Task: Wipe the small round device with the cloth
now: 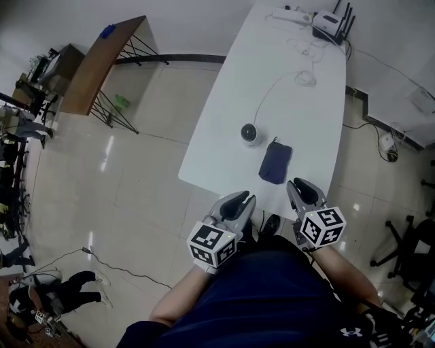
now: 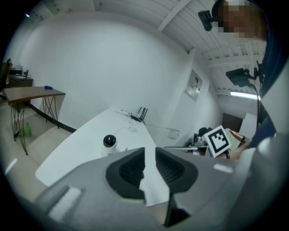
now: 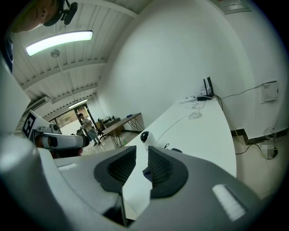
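The small round white device (image 1: 251, 134) with a dark lens stands near the front of the long white table (image 1: 217, 136). A dark blue cloth (image 1: 275, 163) lies flat just right of it. Both grippers hover at the table's near edge, short of both things. My left gripper (image 1: 243, 199) has a narrow gap between its jaws and nothing in it; in its own view the device (image 2: 109, 142) sits ahead and left of the left gripper (image 2: 150, 151). My right gripper (image 1: 297, 183) is slightly open and empty; beyond the right gripper (image 3: 142, 151) show the device (image 3: 145, 136) and the cloth's edge (image 3: 177, 150).
A white cable (image 1: 272, 92) runs from the device to a coil at the table's far end, where a router (image 1: 331, 26) and power strip (image 1: 289, 13) sit. A wooden desk (image 1: 102, 64) stands at left. An office chair (image 1: 408, 251) is at right.
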